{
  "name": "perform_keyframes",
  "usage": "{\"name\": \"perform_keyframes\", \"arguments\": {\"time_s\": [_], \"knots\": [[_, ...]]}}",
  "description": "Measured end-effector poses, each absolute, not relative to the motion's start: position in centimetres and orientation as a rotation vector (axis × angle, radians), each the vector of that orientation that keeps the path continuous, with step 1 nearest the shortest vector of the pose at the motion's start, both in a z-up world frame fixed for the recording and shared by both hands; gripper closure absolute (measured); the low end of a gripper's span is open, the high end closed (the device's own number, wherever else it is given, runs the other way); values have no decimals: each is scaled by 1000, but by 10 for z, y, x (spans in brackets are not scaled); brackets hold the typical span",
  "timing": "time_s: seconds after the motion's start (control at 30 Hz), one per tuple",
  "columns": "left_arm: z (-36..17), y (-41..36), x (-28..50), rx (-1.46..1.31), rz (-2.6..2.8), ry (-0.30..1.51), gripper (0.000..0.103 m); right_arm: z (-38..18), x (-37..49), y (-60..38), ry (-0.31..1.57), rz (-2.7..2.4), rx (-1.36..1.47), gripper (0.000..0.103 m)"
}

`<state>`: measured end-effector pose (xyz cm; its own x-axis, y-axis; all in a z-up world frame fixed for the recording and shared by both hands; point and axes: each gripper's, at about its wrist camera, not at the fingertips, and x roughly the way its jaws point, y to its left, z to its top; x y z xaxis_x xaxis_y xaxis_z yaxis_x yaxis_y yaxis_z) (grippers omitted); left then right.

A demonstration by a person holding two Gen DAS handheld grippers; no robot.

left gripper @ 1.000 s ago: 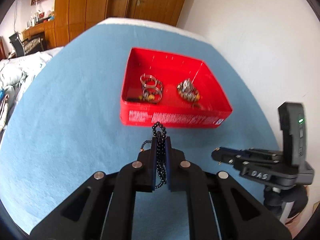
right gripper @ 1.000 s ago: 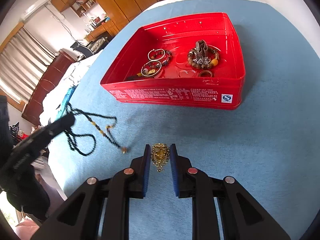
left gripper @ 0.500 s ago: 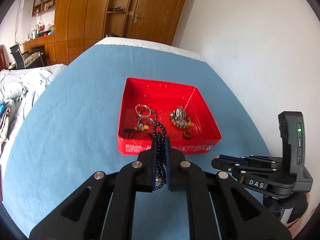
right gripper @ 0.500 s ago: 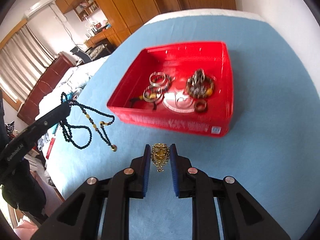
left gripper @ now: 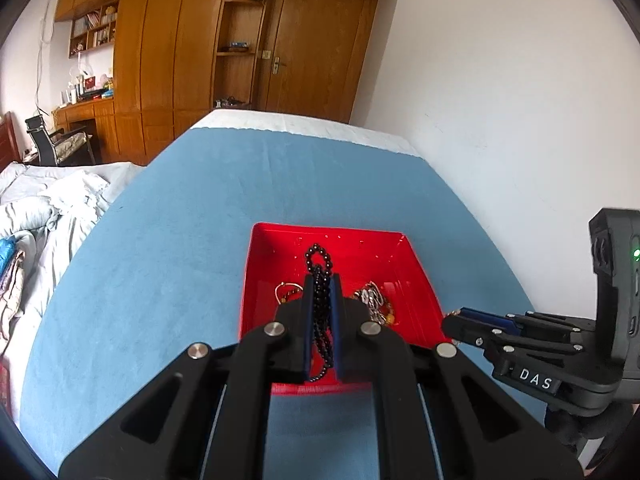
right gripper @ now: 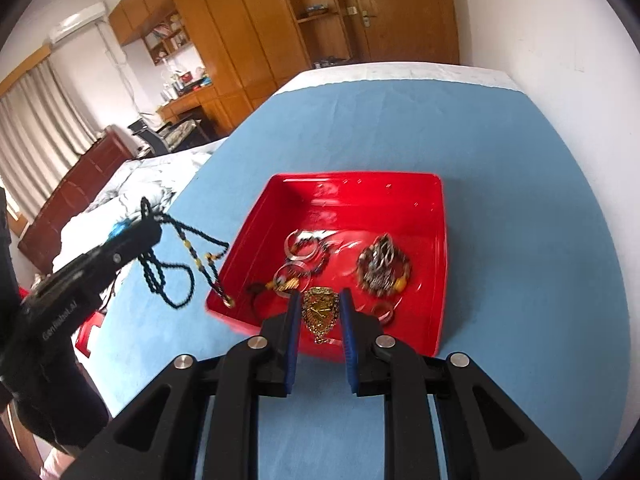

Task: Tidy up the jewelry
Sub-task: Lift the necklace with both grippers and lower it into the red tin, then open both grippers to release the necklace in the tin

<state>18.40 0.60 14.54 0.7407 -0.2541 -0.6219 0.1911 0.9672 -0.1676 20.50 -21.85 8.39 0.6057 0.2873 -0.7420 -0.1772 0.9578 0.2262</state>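
A red tray (left gripper: 420,276) (right gripper: 440,216) sits on the blue cloth and holds silver bangles (right gripper: 300,242), a beaded bracelet with a metal charm (right gripper: 382,266) and a small ring (right gripper: 384,312). My left gripper (left gripper: 322,280) is shut on a black bead necklace (left gripper: 318,258), held above the tray's near side; in the right wrist view it (right gripper: 136,236) is left of the tray with the necklace (right gripper: 176,272) dangling. My right gripper (right gripper: 320,300) is shut on a gold pendant (right gripper: 320,310) over the tray's near edge; it also shows in the left wrist view (left gripper: 460,316).
The blue cloth (left gripper: 180,240) covers a bed that runs along a white wall (left gripper: 520,100) on the right. Rumpled white bedding (left gripper: 48,208) lies at the left. Wooden wardrobes and a door (left gripper: 240,40) stand at the back.
Both grippers have risen and moved forward toward the red tray, each still holding its piece. The black necklace now hangs beside the tray's left wall.
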Motion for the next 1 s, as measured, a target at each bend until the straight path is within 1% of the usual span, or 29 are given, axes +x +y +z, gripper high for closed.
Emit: {"name": "perform_keyframes", "arguments": {"time_s": [0.3,0.5,0.8,0.87,0.93,0.97,1.0], "knots": [[99,-8,257,-75,-243,814,97,51,265,-224,944,232,160,84],[80,-18,298,-72,-249,880,97,26,310,-228,1001,201,172,84],[45,-27,336,-33,-197,994,97,-9,355,-229,1089,173,197,84],[37,-26,341,-30,-179,1019,97,-12,361,-229,1091,168,204,84],[33,-26,346,-28,-172,1043,94,-14,366,-229,1102,164,209,83],[31,-25,348,-30,-167,1055,94,-15,366,-229,1104,162,211,79],[30,-24,349,-34,-163,1065,93,-15,365,-230,1104,162,213,78]]}}
